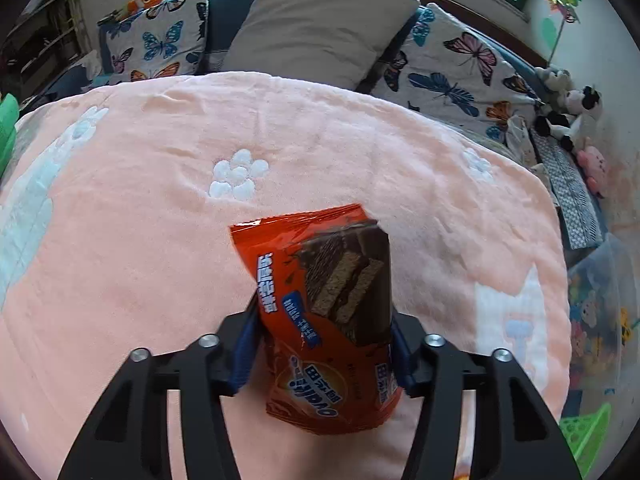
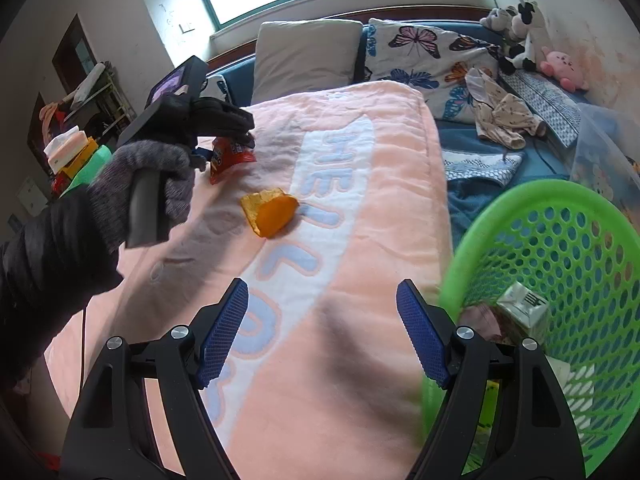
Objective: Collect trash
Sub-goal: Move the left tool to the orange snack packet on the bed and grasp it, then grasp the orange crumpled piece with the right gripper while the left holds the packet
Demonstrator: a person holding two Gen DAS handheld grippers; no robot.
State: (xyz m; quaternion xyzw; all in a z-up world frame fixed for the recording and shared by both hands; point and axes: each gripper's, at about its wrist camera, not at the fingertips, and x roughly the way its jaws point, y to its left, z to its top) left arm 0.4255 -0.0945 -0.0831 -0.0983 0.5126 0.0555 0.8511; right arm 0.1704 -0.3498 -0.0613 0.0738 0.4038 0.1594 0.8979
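Note:
My left gripper (image 1: 322, 336) is shut on an orange-red snack wrapper (image 1: 324, 312) and holds it above the pink blanket (image 1: 140, 220). The right wrist view shows that gripper (image 2: 236, 138) with the wrapper (image 2: 228, 156) at the far left of the bed. A yellow-orange crumpled wrapper (image 2: 270, 211) lies on the blanket ahead of my right gripper (image 2: 322, 332), which is open and empty. A green perforated basket (image 2: 560, 248) at the right holds a white carton (image 2: 524, 306) and other trash.
Pillows (image 2: 308, 54), butterfly cushions (image 2: 424, 60) and plush toys (image 2: 520, 36) line the head of the bed. Crumpled clothes (image 2: 500, 114) lie on the blue sheet to the right. A clear storage box (image 2: 600, 160) stands behind the basket.

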